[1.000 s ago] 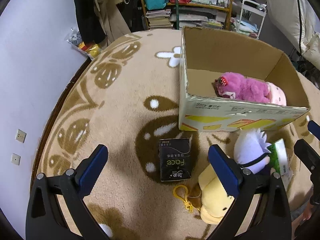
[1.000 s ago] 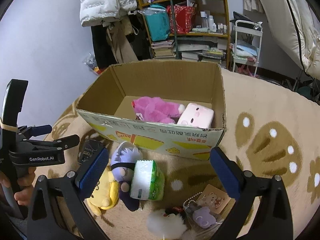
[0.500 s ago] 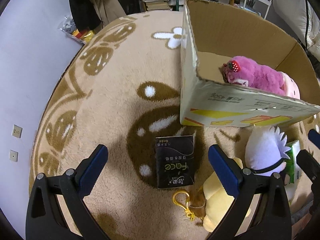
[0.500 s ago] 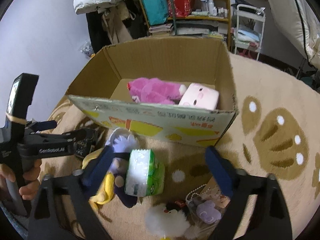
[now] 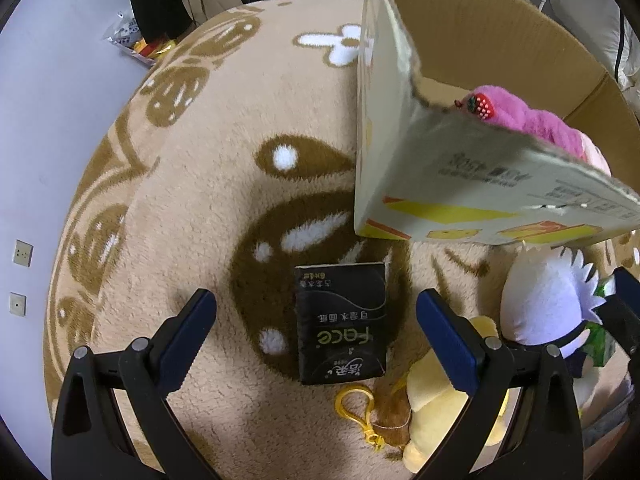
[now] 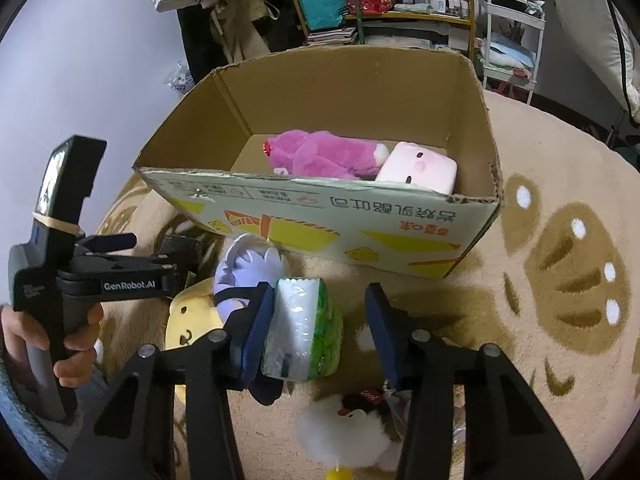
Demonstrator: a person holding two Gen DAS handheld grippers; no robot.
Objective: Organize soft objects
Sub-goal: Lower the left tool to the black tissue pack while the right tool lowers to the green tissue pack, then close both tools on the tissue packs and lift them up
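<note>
Since the earlier frame the right gripper (image 6: 320,332) has been closing around the green tissue pack (image 6: 306,330): left pad touches it, right pad stands just clear, so not clamped yet. Left gripper (image 5: 316,332) has dropped lower; the black tissue pack (image 5: 340,322) looms larger between its fingers.

Left wrist view: jaws wide open, nothing touched. Black pack lies flat on the rug (image 5: 224,128) directly between the pads. Near right of it, a yellow plush (image 5: 444,400) with a yellow clip (image 5: 354,404); further right, a white-haired plush (image 5: 548,300). The cardboard box (image 5: 452,176) sits beyond, its corner close to the lens; only the pink plush (image 5: 520,114) peeks over the wall.

Right wrist view: box interior is readable here, with the pink plush and a pale pink square pillow (image 6: 418,166) side by side. It also shows the left gripper from outside, held by a hand (image 6: 60,344) at left, and a white fluffy toy (image 6: 344,436) at the near edge.

Surface: tan round rug with brown paw and leaf shapes. Room: cluttered shelf (image 6: 380,8) and hanging clothes at the far wall, white cart (image 6: 514,40) far right.
</note>
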